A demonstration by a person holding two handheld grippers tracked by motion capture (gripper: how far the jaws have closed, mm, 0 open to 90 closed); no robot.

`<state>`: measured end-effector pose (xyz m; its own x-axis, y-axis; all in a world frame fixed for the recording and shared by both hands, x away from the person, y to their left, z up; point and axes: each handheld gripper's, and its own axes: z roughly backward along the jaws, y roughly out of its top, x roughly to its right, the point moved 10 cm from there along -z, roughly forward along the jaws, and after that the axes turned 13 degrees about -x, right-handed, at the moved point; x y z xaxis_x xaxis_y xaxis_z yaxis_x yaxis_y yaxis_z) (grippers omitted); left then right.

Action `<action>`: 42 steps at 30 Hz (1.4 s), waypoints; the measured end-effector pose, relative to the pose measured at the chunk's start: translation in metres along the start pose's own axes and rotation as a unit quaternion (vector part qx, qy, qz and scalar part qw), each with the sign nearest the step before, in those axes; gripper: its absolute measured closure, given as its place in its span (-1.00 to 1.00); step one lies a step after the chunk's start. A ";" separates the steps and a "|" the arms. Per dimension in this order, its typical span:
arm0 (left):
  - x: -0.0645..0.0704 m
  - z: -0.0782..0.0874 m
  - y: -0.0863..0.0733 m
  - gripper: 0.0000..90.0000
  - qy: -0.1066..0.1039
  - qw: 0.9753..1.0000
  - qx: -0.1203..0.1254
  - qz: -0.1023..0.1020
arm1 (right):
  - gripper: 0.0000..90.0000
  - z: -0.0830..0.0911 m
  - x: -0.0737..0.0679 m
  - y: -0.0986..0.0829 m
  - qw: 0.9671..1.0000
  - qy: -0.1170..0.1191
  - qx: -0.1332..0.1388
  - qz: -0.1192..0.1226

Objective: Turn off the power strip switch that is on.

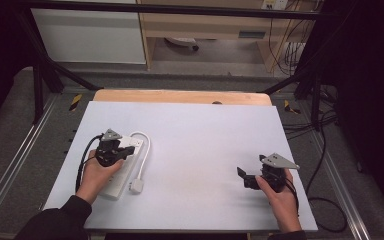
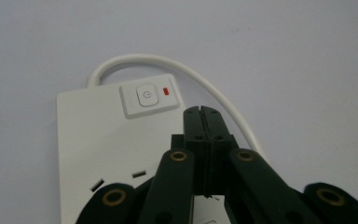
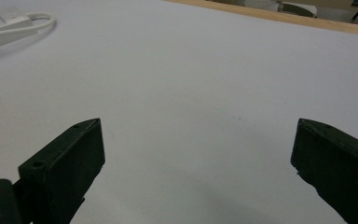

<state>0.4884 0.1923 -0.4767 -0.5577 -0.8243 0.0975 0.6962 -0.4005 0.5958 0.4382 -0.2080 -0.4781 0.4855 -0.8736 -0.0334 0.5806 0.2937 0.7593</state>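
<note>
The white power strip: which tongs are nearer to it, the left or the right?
Left. The left tongs are shut directly above the power strip, close to its switch. The right tongs are open, far across the table from it.

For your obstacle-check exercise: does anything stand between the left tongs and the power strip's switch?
Nothing visible does. The left tongs, shut, sit over the power strip beside its switch, with bare white casing between them.

Open sheet [image 1: 195, 150] everywhere beyond power strip [image 1: 125, 167], looping cable [image 1: 145, 150].
</note>
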 end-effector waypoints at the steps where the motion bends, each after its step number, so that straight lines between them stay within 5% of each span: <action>1: 0.000 0.000 0.001 0.98 0.001 1.000 0.002 0.001 | -0.93 0.000 0.000 0.000 1.000 0.000 0.000 0.000; 18: 0.001 0.004 0.017 0.22 0.008 0.999 0.036 0.016 | -0.93 0.000 0.000 0.000 1.000 0.000 0.000 -0.001; 28: 0.003 0.003 0.026 -0.76 0.008 0.998 0.056 0.029 | -0.93 0.001 0.000 0.000 1.000 0.000 0.000 0.001; 42: -0.006 0.017 0.041 -0.82 0.028 0.993 0.112 0.028 | -0.93 0.000 0.000 0.000 1.000 -0.001 -0.002 0.003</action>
<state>0.5128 0.1876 -0.4392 -0.4911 -0.8659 0.0950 0.6041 -0.2600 0.7533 0.4383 -0.2080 -0.4785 0.4872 -0.8729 -0.0278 0.5805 0.2999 0.7570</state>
